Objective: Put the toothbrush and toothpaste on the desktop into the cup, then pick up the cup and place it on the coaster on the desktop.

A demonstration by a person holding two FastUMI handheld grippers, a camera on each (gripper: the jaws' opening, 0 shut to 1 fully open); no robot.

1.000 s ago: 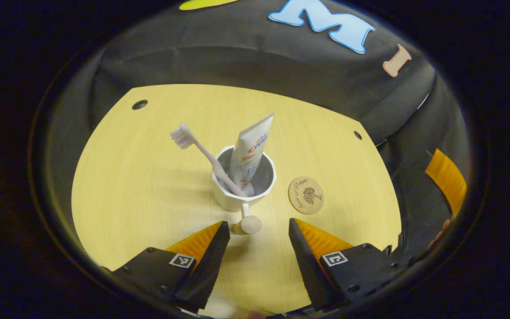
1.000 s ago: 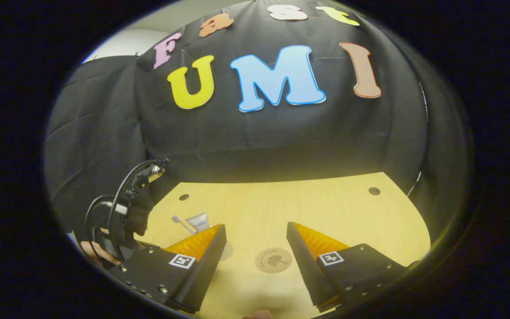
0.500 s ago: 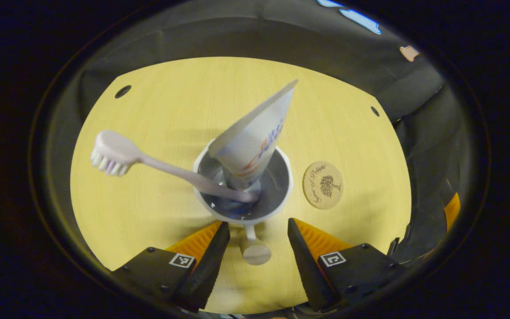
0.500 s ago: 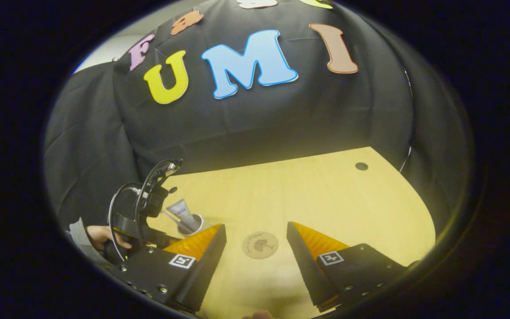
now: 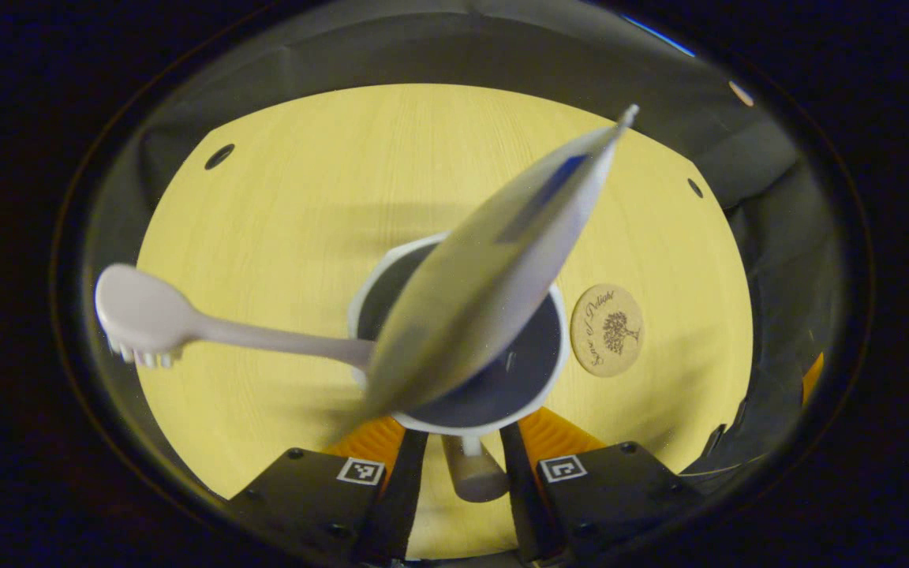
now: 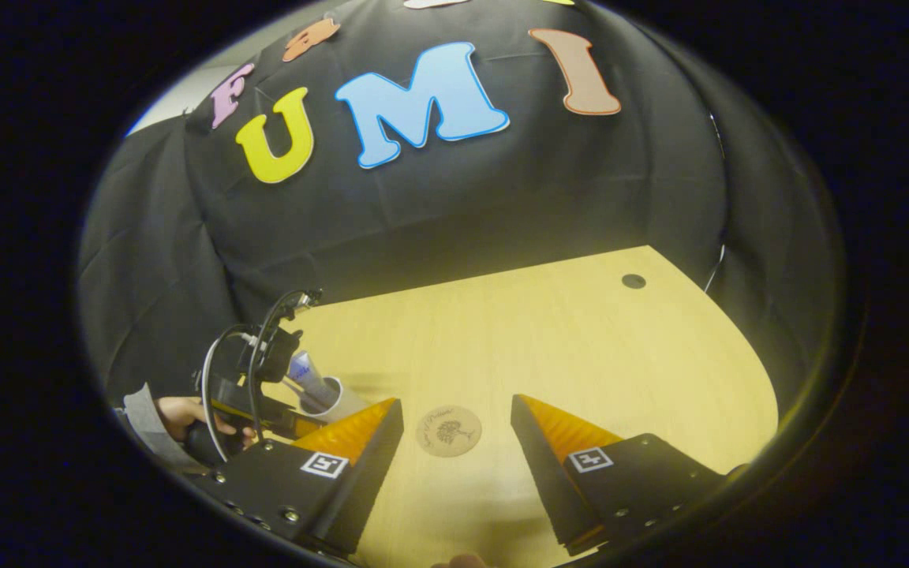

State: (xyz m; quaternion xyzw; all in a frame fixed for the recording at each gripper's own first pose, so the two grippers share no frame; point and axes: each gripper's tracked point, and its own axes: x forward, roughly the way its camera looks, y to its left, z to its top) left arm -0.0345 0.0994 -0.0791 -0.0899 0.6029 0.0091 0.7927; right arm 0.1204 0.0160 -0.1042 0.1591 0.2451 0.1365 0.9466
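Note:
A white cup (image 5: pixel 535 398) stands on the wooden desktop (image 5: pixel 281 197), close under my left gripper (image 5: pixel 462 448). In it the toothpaste tube (image 5: pixel 494 268) leans up to the right, while the pale toothbrush (image 5: pixel 147 315) leans out to the left. The left gripper's fingers (image 5: pixel 403 489) press on the cup's knobbed handle (image 5: pixel 472 477) from both sides. The round cork coaster (image 5: pixel 607 330) lies just right of the cup. My right gripper (image 6: pixel 456 402) hangs open over the desktop, with the coaster (image 6: pixel 448 431) seen between its fingers. Its view also has the cup (image 6: pixel 330 396) and the left gripper (image 6: pixel 265 394).
Small dark holes (image 5: pixel 219 155) (image 5: pixel 694 188) mark the desktop's far corners. A hand (image 6: pixel 178 414) in a grey sleeve holds the left gripper at the desk's left edge. The black cloth wall closes the back and sides.
The left gripper moved in low toward the cup and closed its fingers on the handle. The right gripper tilted a little; the coaster shifted left in its view.

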